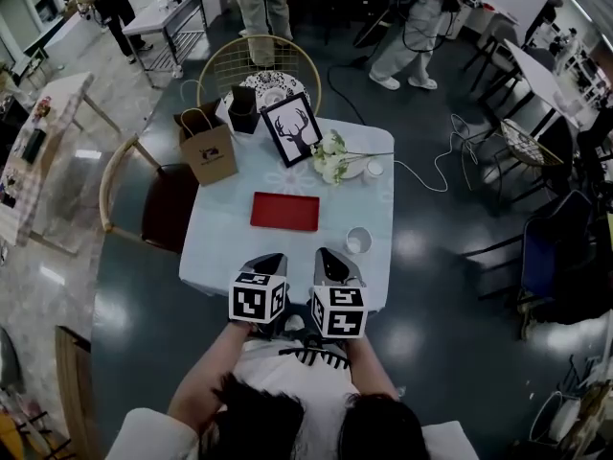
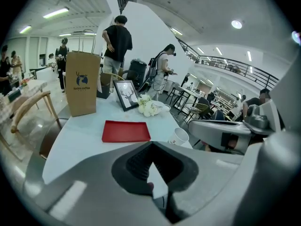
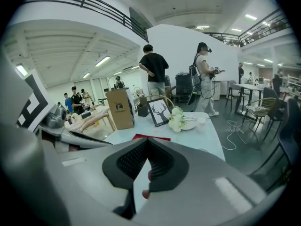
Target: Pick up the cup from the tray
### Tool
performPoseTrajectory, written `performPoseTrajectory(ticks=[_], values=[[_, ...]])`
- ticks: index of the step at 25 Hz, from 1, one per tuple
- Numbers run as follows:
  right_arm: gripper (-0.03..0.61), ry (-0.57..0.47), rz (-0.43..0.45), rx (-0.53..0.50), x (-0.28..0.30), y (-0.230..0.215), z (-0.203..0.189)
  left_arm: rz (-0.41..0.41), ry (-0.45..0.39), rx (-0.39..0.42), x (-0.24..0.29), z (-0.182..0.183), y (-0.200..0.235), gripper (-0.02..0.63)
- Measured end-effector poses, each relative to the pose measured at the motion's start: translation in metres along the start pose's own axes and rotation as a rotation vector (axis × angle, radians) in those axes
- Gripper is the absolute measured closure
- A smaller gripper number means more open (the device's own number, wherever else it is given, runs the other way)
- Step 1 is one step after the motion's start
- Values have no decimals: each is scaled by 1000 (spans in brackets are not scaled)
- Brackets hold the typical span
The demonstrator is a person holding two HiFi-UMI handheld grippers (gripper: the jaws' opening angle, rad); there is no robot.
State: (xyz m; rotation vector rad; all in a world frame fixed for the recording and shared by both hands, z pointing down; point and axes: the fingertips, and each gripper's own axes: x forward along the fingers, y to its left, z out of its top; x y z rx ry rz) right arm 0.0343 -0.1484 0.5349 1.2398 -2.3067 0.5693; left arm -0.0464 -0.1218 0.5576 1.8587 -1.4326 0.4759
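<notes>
Nearest to us: two forearms [image 1: 207, 377] rising from the lower edge of the head view, each carrying a hand-held gripper, the pair side by side over the near edge of the table [image 1: 220, 247].

1. Left gripper [image 1: 272, 257]. Jaws closed tip to tip, nothing between them. Pointed across the table and downward.
2. Right gripper [image 1: 326, 253]. Jaws likewise pressed together, gripping nothing. It sits just beside the left one and is apart from everything on the table.

Table contents, left to right, on a pale cloth:

3. Brown paper bag [image 1: 209, 149], upright with handles up, at the far left corner.
4. Black pot [image 1: 243, 109], behind the bag at the far edge. We cannot tell what it holds.
5. Framed antler print [image 1: 292, 128], propped up and tilted back.
6. Red tray [image 1: 284, 211], rectangular, flat at the centre of the table.
7. White flowers [image 1: 331, 158], lying with their stems toward the right, near a small white dish [image 1: 374, 169].
8. Cup [image 1: 358, 241], white paper, upright on the cloth. It stands off the tray, near its right front corner and not touching it, forward and to the right of the right gripper.

Surroundings: a wooden chair [image 1: 134, 195] at the table's left, a wire-backed chair [image 1: 259, 63] at the far side, and people standing [image 1: 261, 3] beyond.
</notes>
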Motion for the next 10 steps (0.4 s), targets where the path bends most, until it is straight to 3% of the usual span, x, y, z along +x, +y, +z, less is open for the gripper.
performPoseTrajectory(ticks=[10], values=[[554,-6,-12,-28,-5,7,-4,22,-14,-4,-11,-7,7,613]])
